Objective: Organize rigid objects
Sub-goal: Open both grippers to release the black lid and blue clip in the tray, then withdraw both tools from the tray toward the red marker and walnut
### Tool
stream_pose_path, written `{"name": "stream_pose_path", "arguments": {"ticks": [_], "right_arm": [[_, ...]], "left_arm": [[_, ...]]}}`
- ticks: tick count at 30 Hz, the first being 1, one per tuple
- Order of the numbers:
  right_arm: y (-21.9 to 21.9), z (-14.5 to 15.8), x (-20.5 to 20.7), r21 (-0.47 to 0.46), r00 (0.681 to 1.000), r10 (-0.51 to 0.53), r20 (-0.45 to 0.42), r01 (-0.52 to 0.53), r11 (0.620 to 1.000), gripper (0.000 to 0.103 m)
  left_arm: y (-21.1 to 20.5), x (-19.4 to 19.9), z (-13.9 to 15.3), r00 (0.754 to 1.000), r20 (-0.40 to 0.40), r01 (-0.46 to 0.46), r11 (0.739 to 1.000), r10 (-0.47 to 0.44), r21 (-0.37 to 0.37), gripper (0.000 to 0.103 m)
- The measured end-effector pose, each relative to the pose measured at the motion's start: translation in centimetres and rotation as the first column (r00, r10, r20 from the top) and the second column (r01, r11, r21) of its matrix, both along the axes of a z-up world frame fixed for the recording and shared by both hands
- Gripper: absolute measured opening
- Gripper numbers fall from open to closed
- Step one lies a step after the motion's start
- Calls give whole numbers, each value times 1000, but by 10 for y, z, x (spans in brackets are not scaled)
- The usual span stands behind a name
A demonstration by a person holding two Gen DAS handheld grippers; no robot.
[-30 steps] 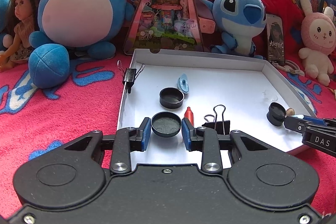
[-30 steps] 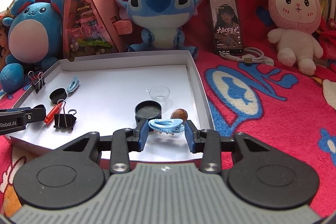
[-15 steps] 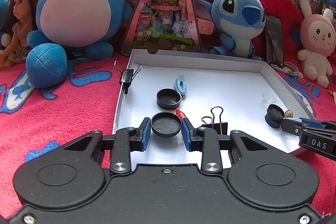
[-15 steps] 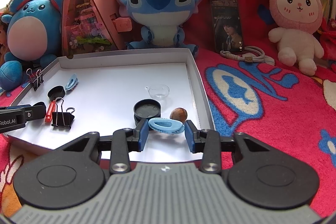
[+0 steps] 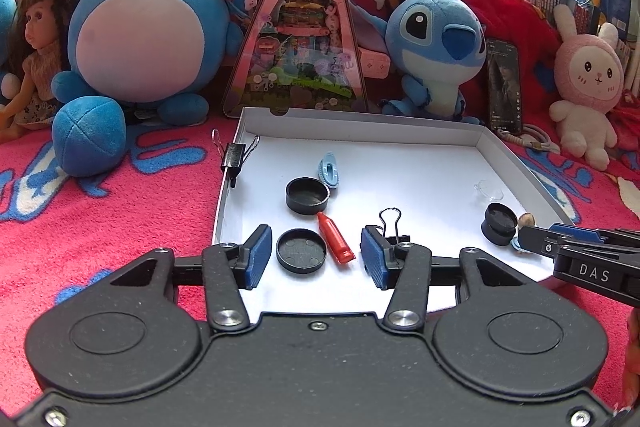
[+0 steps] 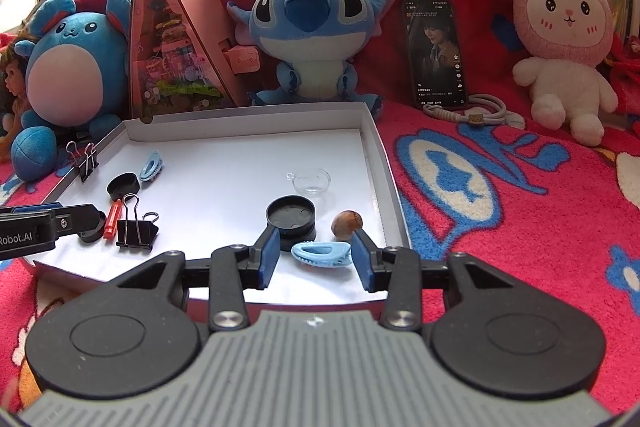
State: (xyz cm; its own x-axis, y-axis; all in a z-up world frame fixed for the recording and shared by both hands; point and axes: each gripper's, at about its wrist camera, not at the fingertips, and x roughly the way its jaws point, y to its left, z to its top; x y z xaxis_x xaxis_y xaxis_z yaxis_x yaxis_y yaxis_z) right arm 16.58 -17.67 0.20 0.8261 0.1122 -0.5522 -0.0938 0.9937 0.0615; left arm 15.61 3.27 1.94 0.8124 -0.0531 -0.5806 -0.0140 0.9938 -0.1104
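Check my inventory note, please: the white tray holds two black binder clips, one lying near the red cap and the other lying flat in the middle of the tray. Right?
Not quite. One binder clip does lie by the red cap, but the other binder clip is clipped onto the white tray's left wall, not lying mid-tray. The left wrist view shows it.

Left gripper (image 5: 316, 257): angled downward, jaws opening, blue pads clear of anything between them. Right gripper (image 6: 314, 255): same downward tilt, jaws opening, pads pressing on nothing.
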Motion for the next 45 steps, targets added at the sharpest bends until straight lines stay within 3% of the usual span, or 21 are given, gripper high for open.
{"name": "stream_pose_path", "arguments": {"ticks": [10, 12, 14, 36, 45], "right_arm": [[3, 11, -23, -11, 998, 51, 40, -50, 999, 63], [3, 13, -28, -11, 997, 63, 46, -62, 998, 65], [3, 14, -34, -13, 996, 75, 51, -74, 997, 67], [-11, 6, -84, -54, 987, 152, 53, -149, 987, 76], [-4, -2, -103, -105, 977, 207, 47, -201, 974, 72]], "left_arm": [[-11, -28, 13, 997, 24, 72, 997, -73, 16, 59], [-12, -34, 15, 996, 29, 81, 997, -82, 17, 67], [-13, -40, 16, 995, 34, 92, 996, -92, 15, 68], [-30, -110, 10, 974, -11, 228, 973, -228, -32, 71], [-41, -133, 0, 941, -80, 327, 945, -328, -32, 69]]}}
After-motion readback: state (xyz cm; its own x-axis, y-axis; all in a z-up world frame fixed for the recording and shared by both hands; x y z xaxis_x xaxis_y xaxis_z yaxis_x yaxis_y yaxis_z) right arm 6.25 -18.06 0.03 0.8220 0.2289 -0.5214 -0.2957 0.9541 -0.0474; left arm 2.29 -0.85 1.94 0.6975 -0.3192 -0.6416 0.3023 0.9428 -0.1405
